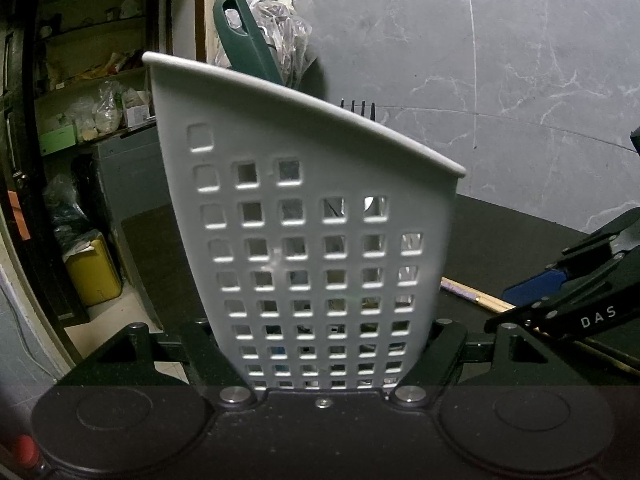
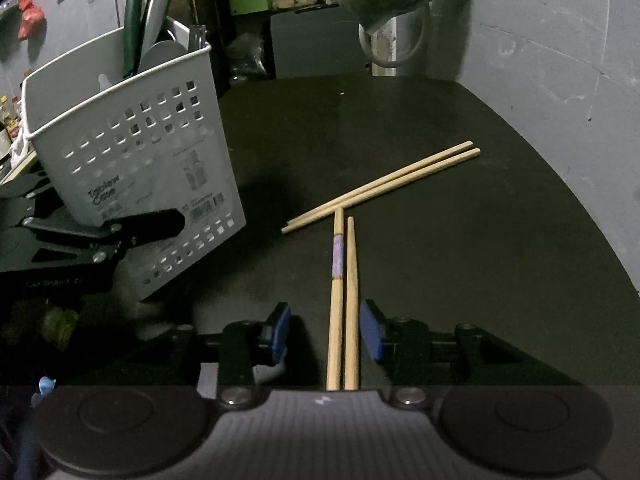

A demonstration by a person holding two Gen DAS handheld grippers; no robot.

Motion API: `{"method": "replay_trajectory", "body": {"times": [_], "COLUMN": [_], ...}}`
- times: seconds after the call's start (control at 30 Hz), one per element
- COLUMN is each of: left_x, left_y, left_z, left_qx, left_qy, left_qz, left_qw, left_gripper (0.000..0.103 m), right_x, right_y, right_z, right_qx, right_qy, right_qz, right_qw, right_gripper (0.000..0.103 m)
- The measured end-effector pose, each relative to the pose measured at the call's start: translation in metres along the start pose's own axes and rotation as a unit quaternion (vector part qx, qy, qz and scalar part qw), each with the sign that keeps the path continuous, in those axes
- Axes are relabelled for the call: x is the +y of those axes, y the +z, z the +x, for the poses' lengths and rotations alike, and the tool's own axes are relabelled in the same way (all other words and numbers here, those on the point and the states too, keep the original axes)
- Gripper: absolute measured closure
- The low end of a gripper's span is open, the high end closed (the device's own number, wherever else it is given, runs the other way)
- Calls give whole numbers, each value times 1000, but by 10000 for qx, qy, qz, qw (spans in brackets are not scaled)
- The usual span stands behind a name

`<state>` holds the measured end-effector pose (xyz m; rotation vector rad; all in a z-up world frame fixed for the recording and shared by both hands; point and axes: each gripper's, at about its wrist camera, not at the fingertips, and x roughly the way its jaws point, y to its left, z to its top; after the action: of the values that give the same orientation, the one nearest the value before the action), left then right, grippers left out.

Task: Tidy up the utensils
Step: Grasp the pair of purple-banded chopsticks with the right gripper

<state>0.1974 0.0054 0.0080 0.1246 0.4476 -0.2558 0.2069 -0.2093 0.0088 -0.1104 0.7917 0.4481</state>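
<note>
My left gripper (image 1: pixel 328 360) is shut on the lower sides of a white perforated utensil basket (image 1: pixel 304 220), held tilted on the black table (image 2: pixel 460 260). A dark green handle (image 1: pixel 244 40) and fork tines (image 1: pixel 358 108) stick out of its top. In the right wrist view the basket (image 2: pixel 132 152) leans at the left with the left gripper's fingers (image 2: pixel 140 224) on it. My right gripper (image 2: pixel 325 334) is open. A pair of wooden chopsticks (image 2: pixel 342 300), one with a purple band, lies on the table between its blue pads (image 2: pixel 370 336). A second pair (image 2: pixel 384 186) lies slanted just beyond.
A grey marbled wall (image 1: pixel 500 60) backs the table. A plastic bag with a ring (image 2: pixel 392 0) hangs above the table's far edge. Cluttered shelves (image 1: pixel 100 92) and a yellow container (image 1: pixel 94 268) stand past the table's left side.
</note>
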Motion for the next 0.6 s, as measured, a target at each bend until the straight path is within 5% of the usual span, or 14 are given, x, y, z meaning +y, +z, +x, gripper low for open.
{"method": "replay_trajectory", "body": {"times": [0.5, 0.6], "left_x": [1, 1], "left_y": [1, 1], "left_z": [-2, -2], "left_qx": [9, 11], "left_qy": [-2, -15], "left_qz": [12, 1], "left_qw": [10000, 10000], "left_gripper": [27, 27], "right_x": [4, 1], "right_y": [18, 25], "right_z": [10, 13], "right_qx": [525, 683], "right_qy": [-240, -133], "right_qz": [-206, -201], "right_qw": [9981, 9974], "right_gripper": [62, 89]}}
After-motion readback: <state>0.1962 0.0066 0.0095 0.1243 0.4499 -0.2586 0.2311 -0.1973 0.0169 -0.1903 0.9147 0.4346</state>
